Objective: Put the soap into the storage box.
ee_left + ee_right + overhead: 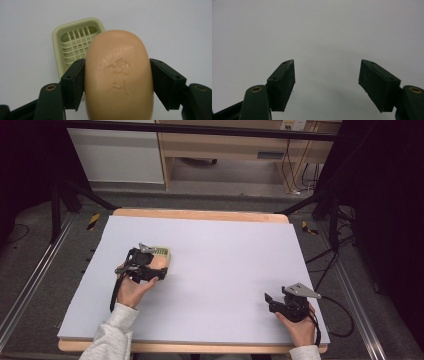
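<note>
A peach-coloured bar of soap (118, 77) is clamped between the black jaws of my left gripper (117, 82), pads pressing on both its sides. Just beyond and partly under it lies a pale green soap dish (75, 40) with a slotted grid floor. In the high view the left gripper (150, 267) sits over that soap dish (162, 253) at the left middle of the table, the soap (159, 262) showing beside it. My right gripper (270, 301) rests near the front right corner, jaws spread wide with nothing between them; its own view shows the right gripper (327, 82) over bare table.
The pale lilac tabletop (220, 265) has a wooden rim. Behind it stand a wooden cabinet (225, 150) and a white panel (117, 155). Black frame legs and cables (325, 255) run along the right side on the grey floor.
</note>
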